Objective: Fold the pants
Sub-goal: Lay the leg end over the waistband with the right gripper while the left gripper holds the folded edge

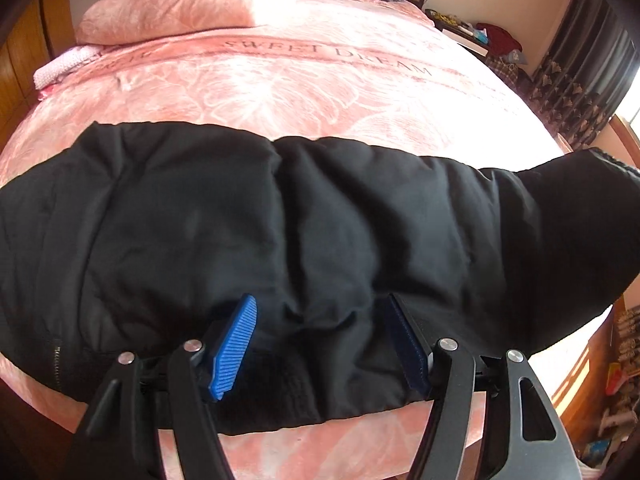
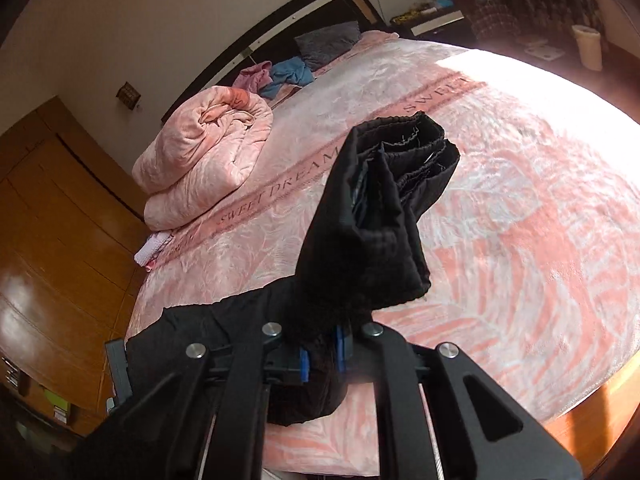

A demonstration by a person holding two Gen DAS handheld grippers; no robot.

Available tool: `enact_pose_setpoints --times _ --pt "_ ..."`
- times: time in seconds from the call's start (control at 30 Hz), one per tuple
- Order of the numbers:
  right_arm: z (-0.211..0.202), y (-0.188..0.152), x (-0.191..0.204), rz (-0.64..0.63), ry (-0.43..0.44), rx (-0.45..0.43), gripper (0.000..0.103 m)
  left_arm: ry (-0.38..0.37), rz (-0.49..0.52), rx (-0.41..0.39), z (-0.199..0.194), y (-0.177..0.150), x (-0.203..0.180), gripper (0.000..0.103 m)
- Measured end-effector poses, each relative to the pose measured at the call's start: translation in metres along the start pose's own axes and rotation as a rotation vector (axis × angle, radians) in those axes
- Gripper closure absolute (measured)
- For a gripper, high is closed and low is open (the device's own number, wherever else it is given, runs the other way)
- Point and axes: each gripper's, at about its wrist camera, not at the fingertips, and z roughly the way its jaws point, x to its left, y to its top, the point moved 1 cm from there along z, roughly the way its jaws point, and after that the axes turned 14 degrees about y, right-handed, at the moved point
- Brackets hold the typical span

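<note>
Black pants (image 1: 280,224) lie folded lengthwise across the near part of a pink bed (image 1: 304,88). My left gripper (image 1: 320,320) is open, its blue pads (image 1: 234,344) resting over the near edge of the pants, fabric between them. My right gripper (image 2: 322,354) is shut on the pants (image 2: 380,216) and holds one end lifted above the bed, the waistband end sticking up and forward. In the left wrist view that lifted end rises at the right (image 1: 580,216).
A folded pink quilt (image 2: 204,156) lies at the bed's far left, with loose clothes (image 2: 288,74) and a grey pillow (image 2: 328,44) by the headboard. A wooden wardrobe (image 2: 52,216) stands left of the bed. A cluttered nightstand (image 1: 468,32) stands at the far right.
</note>
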Motion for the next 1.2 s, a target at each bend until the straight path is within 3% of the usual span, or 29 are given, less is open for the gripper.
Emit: enact_pose_setpoints --times 0.13,0.27,0.4,0.6,0.73,0.9,1.0,1.13,1.2 --pt "0.051 0.003 0.070 -0.160 0.082 0.084 0.094 0.032 -0.092 0.003 -0.001 0.000 0.047 0.036" --pt "0.106 -0.016 0.120 -0.266 0.120 0.204 0.094 0.052 -0.182 0.003 -0.004 0.001 0.089 0.036" --pt "0.163 -0.051 0.159 -0.365 0.121 0.347 0.094 0.076 -0.250 -0.001 -0.011 -0.008 0.124 0.035" --pt "0.227 -0.127 0.182 -0.481 0.101 0.579 0.093 0.107 -0.330 0.005 -0.014 -0.021 0.164 0.033" --pt "0.240 -0.161 0.187 -0.518 0.068 0.607 0.093 0.115 -0.371 0.020 -0.009 -0.028 0.182 0.033" --pt "0.249 -0.168 0.194 -0.534 0.085 0.617 0.093 0.097 -0.405 0.040 -0.003 -0.035 0.187 0.032" --pt "0.263 -0.177 0.190 -0.535 0.086 0.685 0.074 0.098 -0.391 0.043 0.000 -0.034 0.185 0.029" --pt "0.253 -0.178 0.191 -0.497 0.171 0.713 0.033 0.102 -0.360 0.050 0.003 -0.032 0.180 0.025" --pt "0.242 -0.173 0.193 -0.473 0.213 0.690 0.032 0.102 -0.351 0.053 0.004 -0.032 0.178 0.024"
